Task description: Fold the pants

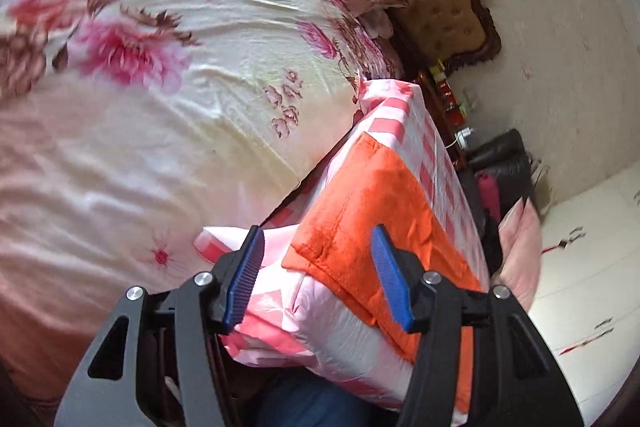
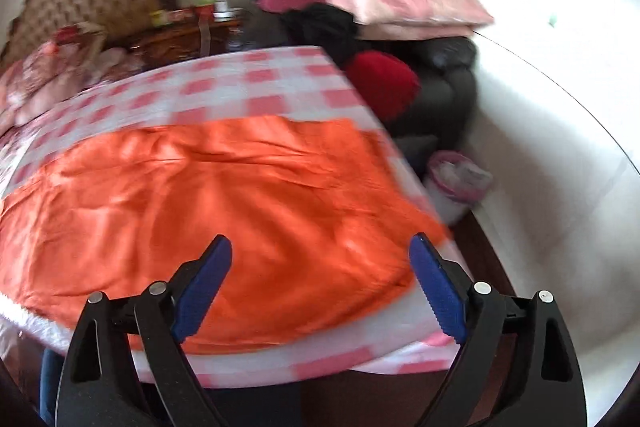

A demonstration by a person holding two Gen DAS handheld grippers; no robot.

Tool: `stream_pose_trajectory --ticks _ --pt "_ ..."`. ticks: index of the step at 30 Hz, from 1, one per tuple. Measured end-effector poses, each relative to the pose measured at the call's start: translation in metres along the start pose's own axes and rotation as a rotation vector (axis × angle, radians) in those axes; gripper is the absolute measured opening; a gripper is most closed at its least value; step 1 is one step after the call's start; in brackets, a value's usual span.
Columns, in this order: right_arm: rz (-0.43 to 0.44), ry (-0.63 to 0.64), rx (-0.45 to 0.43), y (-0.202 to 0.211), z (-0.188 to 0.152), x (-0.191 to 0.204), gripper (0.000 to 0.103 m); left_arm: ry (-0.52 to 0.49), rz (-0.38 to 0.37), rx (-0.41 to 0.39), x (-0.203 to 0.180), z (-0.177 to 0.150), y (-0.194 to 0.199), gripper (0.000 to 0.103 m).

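A bed with a flowered sheet stands beside a bench under a pink checked cloth. The orange pants lie spread flat on that cloth — near its front edge. The right hand-held gripper hangs above them, jaws wide and empty; the left hand-held gripper is partly apart — gripping nothing.
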State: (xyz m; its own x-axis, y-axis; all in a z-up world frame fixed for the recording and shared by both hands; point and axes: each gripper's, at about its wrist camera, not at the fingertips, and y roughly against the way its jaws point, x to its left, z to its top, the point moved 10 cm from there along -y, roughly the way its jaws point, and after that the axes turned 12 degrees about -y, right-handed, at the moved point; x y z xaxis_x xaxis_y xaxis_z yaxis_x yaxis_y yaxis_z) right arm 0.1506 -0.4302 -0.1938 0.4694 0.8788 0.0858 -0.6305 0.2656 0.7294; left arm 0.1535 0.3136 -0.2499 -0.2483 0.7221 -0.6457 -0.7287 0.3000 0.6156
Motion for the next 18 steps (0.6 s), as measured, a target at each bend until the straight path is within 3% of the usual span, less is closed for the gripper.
stream_pose_trajectory --ticks 3,6,9,12,16,18 --pt "0.042 0.004 0.037 -0.006 -0.011 0.023 0.087 0.056 -0.072 0.018 -0.003 -0.009 -0.013 0.068" --pt "0.045 0.011 0.061 -0.013 -0.023 0.038 0.087 0.079 -0.089 -0.019 0.001 -0.008 -0.013 0.075" --pt "0.027 0.019 0.086 -0.023 -0.032 0.045 0.087 0.063 -0.073 0.050 0.002 -0.015 -0.021 0.075" --pt "0.019 0.008 0.127 -0.031 -0.041 0.045 0.087 0.072 -0.148 0.098 -0.009 -0.016 -0.029 0.074" --pt "-0.008 0.025 0.158 -0.041 -0.051 0.044 0.087 0.023 -0.167 0.156 -0.024 -0.019 -0.041 0.074" --pt "-0.018 0.043 0.155 -0.042 -0.053 0.045 0.088 0.016 -0.177 0.176 -0.025 -0.019 -0.048 0.068"
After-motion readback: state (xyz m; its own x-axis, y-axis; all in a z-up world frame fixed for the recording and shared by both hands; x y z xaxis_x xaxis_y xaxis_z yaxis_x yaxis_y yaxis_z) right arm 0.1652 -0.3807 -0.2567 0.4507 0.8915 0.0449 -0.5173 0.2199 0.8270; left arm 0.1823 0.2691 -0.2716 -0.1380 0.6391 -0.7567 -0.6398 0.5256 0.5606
